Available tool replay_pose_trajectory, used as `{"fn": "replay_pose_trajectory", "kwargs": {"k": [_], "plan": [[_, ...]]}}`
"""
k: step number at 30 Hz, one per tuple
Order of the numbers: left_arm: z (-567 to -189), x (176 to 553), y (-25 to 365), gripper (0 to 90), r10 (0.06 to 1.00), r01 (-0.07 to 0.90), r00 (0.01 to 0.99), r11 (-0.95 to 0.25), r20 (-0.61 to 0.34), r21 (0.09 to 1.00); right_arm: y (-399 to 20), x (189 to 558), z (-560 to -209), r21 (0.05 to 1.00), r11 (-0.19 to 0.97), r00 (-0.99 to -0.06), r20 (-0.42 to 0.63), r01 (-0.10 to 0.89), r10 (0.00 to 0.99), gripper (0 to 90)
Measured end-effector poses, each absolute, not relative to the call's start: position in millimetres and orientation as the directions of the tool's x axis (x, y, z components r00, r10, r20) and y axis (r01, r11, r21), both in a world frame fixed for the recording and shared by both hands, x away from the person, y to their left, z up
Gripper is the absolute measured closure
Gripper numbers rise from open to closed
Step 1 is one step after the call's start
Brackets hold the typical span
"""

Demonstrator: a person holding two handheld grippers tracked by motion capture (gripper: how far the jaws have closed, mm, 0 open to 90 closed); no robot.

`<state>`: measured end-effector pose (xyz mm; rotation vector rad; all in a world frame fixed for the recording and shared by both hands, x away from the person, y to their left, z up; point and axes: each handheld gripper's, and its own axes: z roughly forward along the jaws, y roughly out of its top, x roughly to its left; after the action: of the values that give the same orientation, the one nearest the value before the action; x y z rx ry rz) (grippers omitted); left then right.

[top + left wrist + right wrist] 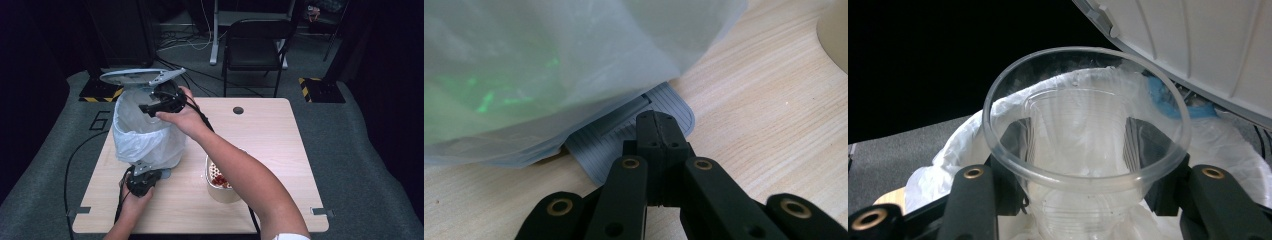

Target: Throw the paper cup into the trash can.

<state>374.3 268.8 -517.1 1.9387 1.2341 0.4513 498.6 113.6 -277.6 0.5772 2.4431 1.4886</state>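
Observation:
A pedal bin lined with a white bag (pixel 145 135) stands at the table's left, its grey lid (pixel 140 76) raised. My left gripper (pixel 145 177) is shut, and its closed tips (pixel 655 120) rest on the bin's ribbed grey pedal (pixel 624 135), under the hanging bag (pixel 549 65). My right gripper (pixel 150 107) is up at the bin's mouth, under the lid. Its pads (pixel 1015 137) press both sides of a clear plastic cup (pixel 1078 210), so my right gripper (pixel 1079 135) is shut on it. The cup hangs over the bag's opening (pixel 963 145), below the lid (pixel 1198 45).
A cream bowl (pixel 220 192) holding red pieces sits on the table under my right forearm. The wooden table (pixel 280 150) has a round hole (pixel 238 110) near its far edge. A black chair (pixel 255 45) stands beyond the table.

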Motion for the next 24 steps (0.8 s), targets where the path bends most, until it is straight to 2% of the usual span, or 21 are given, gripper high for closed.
{"fn": "replay_pose_trajectory", "kwargs": {"k": [1, 2, 3, 4, 8, 10, 11, 17, 18, 24], "plan": [[-516.5, 374.6, 270.3, 90.0, 0.873, 0.601, 0.479, -0.250, -0.091, 0.759, 115.3, 499.3, -278.8, 0.888, 0.404, -0.896, 0.018, 0.219, 0.444, 42.9], [-516.5, 374.6, 270.4, 90.0, 0.873, 0.602, 0.478, -0.249, -0.093, 0.759, 117.0, 500.0, -280.2, 0.890, 0.401, -0.894, 0.017, 0.218, 0.449, 34.7], [-516.1, 375.2, 271.1, 90.0, 0.869, 0.593, 0.488, -0.263, -0.080, 0.761, 119.0, 500.0, -281.6, 0.888, 0.398, -0.889, 0.026, 0.231, 0.457, 34.1], [-516.1, 375.1, 270.9, 90.0, 0.869, 0.595, 0.487, -0.261, -0.083, 0.761, 120.6, 500.1, -282.9, 0.886, 0.398, -0.887, 0.031, 0.239, 0.461, 28.3], [-516.1, 375.2, 271.0, 90.0, 0.869, 0.595, 0.488, -0.260, -0.084, 0.761, 125.0, 499.2, -286.6, 0.881, 0.398, -0.868, 0.030, 0.257, 0.495, 19.4], [-516.2, 375.4, 271.0, 90.0, 0.869, 0.594, 0.487, -0.256, -0.088, 0.762, 124.3, 499.7, -286.9, 0.882, 0.391, -0.864, 0.033, 0.261, 0.502, 18.3], [-517.3, 375.0, 267.9, 90.0, 0.877, 0.599, 0.464, -0.207, -0.125, 0.773, 123.3, 499.9, -286.7, 0.885, 0.383, -0.867, 0.044, 0.265, 0.497, 18.0], [-520.0, 376.5, 266.5, 90.0, 0.890, 0.588, 0.437, -0.175, -0.128, 0.790, 115.7, 498.4, -285.6, 0.886, 0.378, -0.870, 0.055, 0.269, 0.491, 15.6], [-517.3, 375.9, 268.6, 90.0, 0.881, 0.607, 0.454, -0.201, -0.129, 0.769, 113.6, 497.3, -285.3, 0.886, 0.378, -0.869, 0.053, 0.268, 0.492, 15.7], [-518.1, 376.4, 268.1, 90.0, 0.883, 0.599, 0.452, -0.194, -0.128, 0.777, 89.4, 484.6, -281.2, 0.891, 0.388, -0.882, 0.029, 0.237, 0.471, 16.9]]}}
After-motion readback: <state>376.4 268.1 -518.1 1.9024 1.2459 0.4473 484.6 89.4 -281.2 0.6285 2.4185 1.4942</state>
